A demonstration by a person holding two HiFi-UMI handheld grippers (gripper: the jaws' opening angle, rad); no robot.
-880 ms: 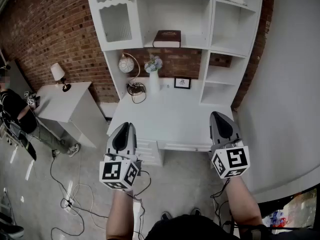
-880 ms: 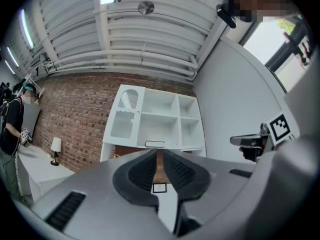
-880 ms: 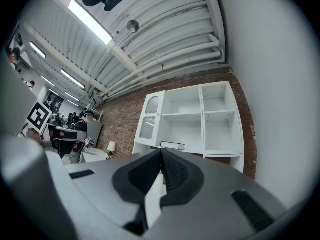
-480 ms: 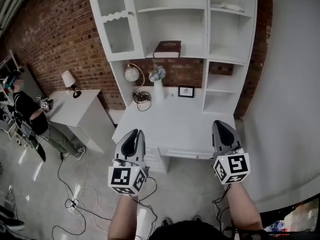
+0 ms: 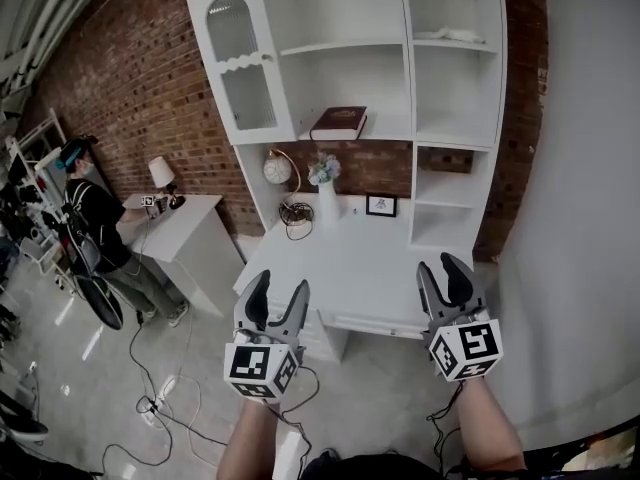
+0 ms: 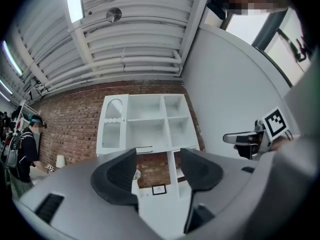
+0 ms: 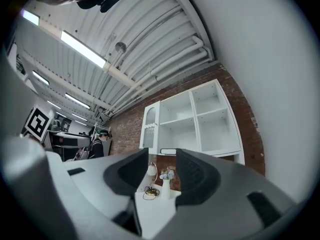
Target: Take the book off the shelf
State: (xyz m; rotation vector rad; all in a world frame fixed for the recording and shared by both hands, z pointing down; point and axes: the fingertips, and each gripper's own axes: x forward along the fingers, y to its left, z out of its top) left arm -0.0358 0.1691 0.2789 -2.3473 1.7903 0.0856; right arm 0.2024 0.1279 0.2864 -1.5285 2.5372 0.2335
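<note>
There is one dark brown hardcover book (image 5: pixel 338 123), lying flat on the bottom board of the middle compartment of the tall white shelf unit (image 5: pixel 401 68), with its spine to the front. That unit stands on a white desk (image 5: pixel 372 260) against a red brick wall (image 5: pixel 140 78). There are two grippers, both held low before the desk's front edge and well apart from the book. The left gripper (image 5: pixel 282 290) has its fingers spread with only air between them, and the right gripper (image 5: pixel 441 273) likewise has its fingers standing apart around nothing. The bare desk top lies between them and the shelf unit. On the desk under the book's compartment stand one white vase of pale flowers (image 5: pixel 328 193), one round globe lamp on a gold arc (image 5: pixel 278 168) and one small black-framed picture (image 5: pixel 380 205), with one coil of dark cable (image 5: pixel 296 213) beside the vase. Left of the book's compartment is one arched glass door (image 5: pixel 240 73). Further left stands one low white cabinet (image 5: pixel 185 238) bearing one small table lamp (image 5: pixel 161 174), and one person in dark clothes (image 5: pixel 95 223) stands at it. Loose cables (image 5: pixel 150 388) trail over the grey floor.
</note>
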